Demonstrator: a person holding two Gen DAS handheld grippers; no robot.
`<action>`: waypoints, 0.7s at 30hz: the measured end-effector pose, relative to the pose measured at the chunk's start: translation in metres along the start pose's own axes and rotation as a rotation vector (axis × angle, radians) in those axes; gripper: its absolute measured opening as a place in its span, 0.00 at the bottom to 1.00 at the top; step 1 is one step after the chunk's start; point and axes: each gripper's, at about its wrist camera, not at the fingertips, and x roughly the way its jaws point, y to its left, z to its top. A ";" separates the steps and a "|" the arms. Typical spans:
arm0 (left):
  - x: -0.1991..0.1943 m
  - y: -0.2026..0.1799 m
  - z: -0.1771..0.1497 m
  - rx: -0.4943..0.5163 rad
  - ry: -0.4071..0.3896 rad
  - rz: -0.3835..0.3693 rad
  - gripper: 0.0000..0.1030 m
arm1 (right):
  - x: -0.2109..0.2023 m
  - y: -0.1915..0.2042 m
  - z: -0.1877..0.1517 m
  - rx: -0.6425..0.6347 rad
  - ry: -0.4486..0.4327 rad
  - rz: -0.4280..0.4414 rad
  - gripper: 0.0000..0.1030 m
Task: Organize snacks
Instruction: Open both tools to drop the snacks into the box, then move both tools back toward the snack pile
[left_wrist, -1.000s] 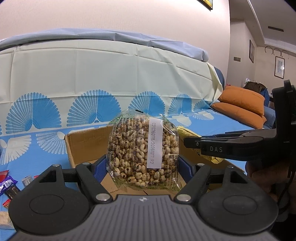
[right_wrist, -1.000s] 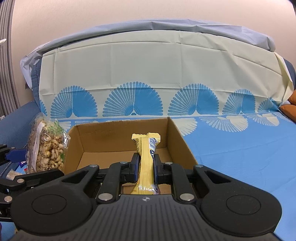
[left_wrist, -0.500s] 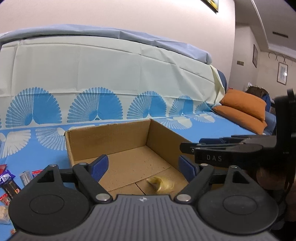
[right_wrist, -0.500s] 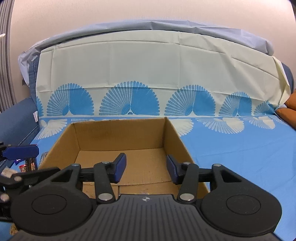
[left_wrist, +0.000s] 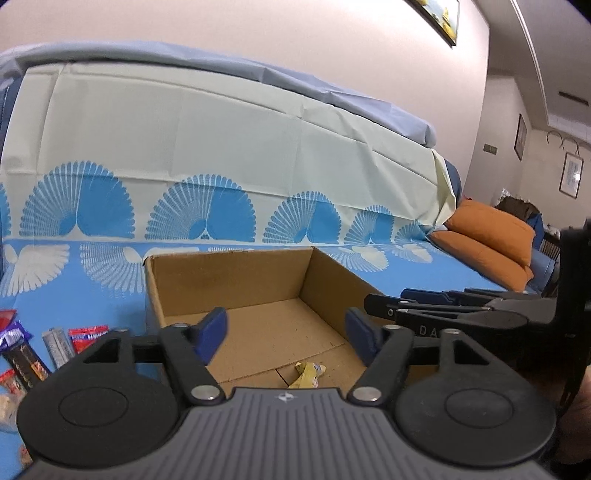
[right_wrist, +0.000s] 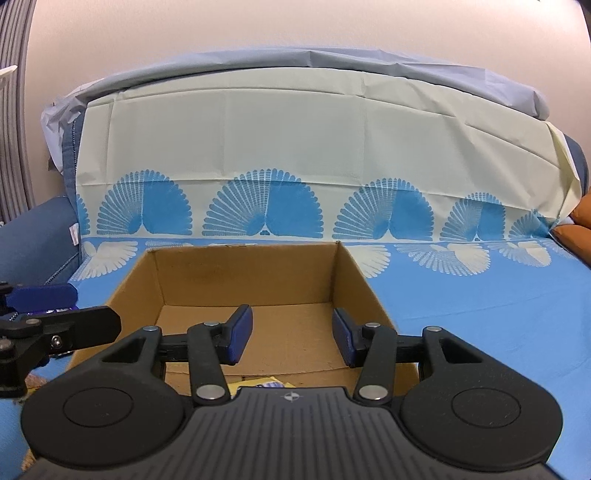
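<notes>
Left wrist view: yellow snack (left_wrist: 309, 373) lying on floor of cardboard box (left_wrist: 229, 280), so I count some sorting done. Loose packets (left_wrist: 55, 345) on blue sheet (left_wrist: 399, 273) left of box not yet boxed. Left gripper (left_wrist: 286, 334) closing, nothing between jaws. Right gripper (right_wrist: 291, 338) parted, empty, over box.

Background only: sofa area, wall decor.
Blue-and-cream sheet with fan print (right_wrist: 295, 177) drapes a sofa, pale blue cloth (right_wrist: 332, 62) over its top. Two orange cushions (left_wrist: 487, 240) stacked far right. Framed pictures (left_wrist: 570, 176) hang on the beige wall.
</notes>
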 end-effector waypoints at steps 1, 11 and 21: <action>-0.002 0.004 0.000 -0.010 0.003 -0.003 0.59 | 0.000 0.002 0.000 0.000 -0.001 0.002 0.48; -0.039 0.044 0.017 -0.002 0.000 0.002 0.22 | -0.005 0.038 0.000 -0.003 -0.007 0.076 0.28; -0.069 0.154 0.023 -0.204 0.000 0.202 0.22 | -0.014 0.098 -0.002 -0.118 -0.040 0.204 0.27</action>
